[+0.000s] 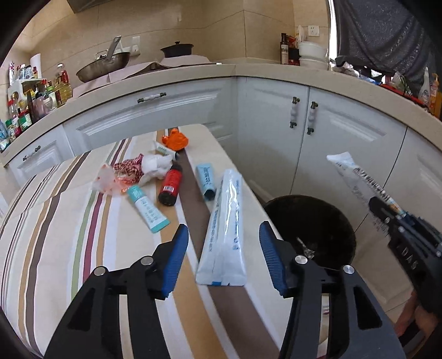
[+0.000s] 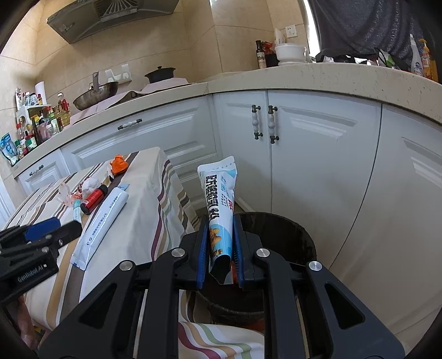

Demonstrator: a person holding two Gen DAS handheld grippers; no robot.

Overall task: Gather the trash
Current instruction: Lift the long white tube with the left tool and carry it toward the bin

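Two jaws of the right gripper [image 2: 219, 248] clench an upright pouch [image 2: 219, 204]; left gripper [image 1: 223, 254] released.

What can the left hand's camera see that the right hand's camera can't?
Only the left view shows inside the black bin, where a bit of foil lies, and a blue tube on the table. Only the right view shows the range hood and the right gripper squeezing its wrapper from close up. Both show the long white packet, red bottle and striped tablecloth.

Your right gripper [image 2: 220, 248] clamps a printed wrapper [image 2: 221, 204].
It is above the black bin [image 2: 287, 229], beside the striped table [image 2: 143, 218].
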